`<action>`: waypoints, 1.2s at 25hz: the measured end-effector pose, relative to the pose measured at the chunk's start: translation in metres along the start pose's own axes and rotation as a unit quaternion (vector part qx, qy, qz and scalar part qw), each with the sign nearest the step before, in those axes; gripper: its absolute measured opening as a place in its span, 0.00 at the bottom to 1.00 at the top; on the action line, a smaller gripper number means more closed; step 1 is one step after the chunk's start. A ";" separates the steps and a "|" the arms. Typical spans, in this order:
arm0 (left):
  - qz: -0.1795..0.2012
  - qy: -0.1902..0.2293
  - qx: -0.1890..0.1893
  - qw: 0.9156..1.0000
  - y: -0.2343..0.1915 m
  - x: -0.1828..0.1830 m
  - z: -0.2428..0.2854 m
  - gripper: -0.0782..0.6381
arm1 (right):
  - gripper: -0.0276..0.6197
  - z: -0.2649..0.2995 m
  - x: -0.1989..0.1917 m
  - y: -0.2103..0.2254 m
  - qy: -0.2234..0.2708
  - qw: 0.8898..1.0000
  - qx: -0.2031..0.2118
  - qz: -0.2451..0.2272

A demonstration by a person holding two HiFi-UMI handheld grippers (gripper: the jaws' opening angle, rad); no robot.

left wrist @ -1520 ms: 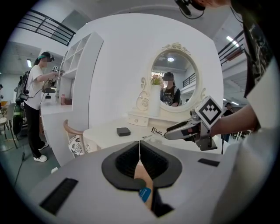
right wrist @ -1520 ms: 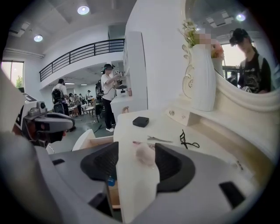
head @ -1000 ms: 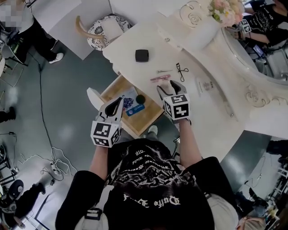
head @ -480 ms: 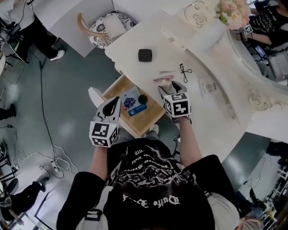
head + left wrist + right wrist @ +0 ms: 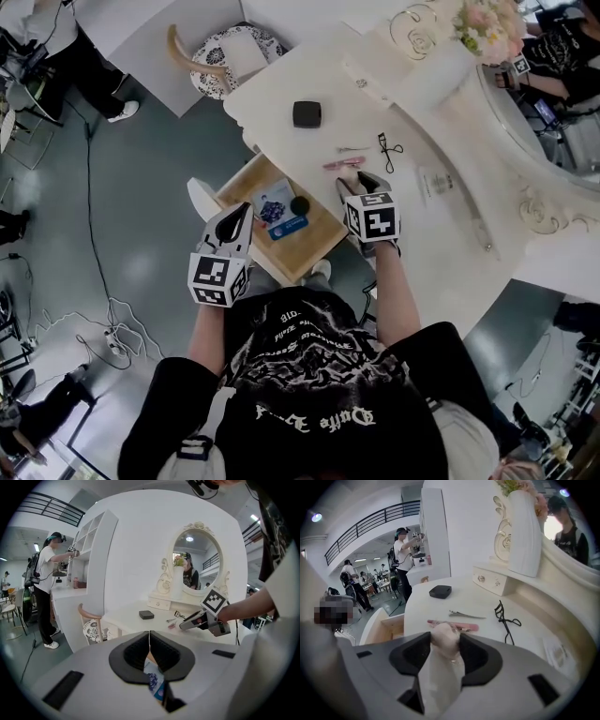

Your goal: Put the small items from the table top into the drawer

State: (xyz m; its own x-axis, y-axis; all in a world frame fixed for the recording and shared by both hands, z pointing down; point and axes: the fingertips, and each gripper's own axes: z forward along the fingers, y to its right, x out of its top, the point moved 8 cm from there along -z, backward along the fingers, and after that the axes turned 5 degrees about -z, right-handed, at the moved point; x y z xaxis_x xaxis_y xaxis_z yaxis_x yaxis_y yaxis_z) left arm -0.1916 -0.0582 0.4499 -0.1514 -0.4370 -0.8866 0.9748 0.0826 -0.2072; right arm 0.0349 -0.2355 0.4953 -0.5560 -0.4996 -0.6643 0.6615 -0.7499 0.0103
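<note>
Right gripper (image 5: pixel 356 183) barely shifted, still clenched on pale pink tube (image 5: pixel 443 644) over table top (image 5: pixel 309 80) front edge. Tube's long axis runs along jaws, rounded end toward pink stick (image 5: pixel 461 626). Left gripper (image 5: pixel 239 214) pressed together, empty, over open drawer (image 5: pixel 314 246).

Btwn right gripper (image 5: pixel 444 642) jaws, pale pink item (image 5: pixel 443 634) too blurry to ID, lower end hid by gripper body; drawer (image 5: pixel 314 244) contents too small in head view.

Gothic lettering on black shirt (image 5: pixel 309 375), upside down, probably unreadable; no other legible text.
</note>
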 end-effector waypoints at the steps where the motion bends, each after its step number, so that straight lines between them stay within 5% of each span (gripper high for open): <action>1: 0.000 0.000 0.000 1.000 0.000 -0.001 -0.001 0.13 | 0.35 0.000 0.000 0.000 0.000 1.000 -0.001 0.000; 16: -0.018 0.009 0.007 1.000 -0.006 0.000 -0.004 0.13 | 0.33 -0.017 -0.014 -0.009 0.026 1.000 -0.003 0.007; 30: -0.020 0.011 0.006 1.000 0.002 -0.004 -0.010 0.13 | 0.32 -0.042 -0.008 -0.028 0.054 0.998 0.014 -0.034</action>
State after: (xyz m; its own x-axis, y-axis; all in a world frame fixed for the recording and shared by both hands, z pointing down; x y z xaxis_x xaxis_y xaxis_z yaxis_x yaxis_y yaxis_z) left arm -0.1907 -0.0473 0.4493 -0.1930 -0.4192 -0.8871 0.9700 0.0544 -0.2367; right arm 0.0419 -0.1929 0.4692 -0.5407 -0.3985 -0.7408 0.6089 -0.7930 -0.0178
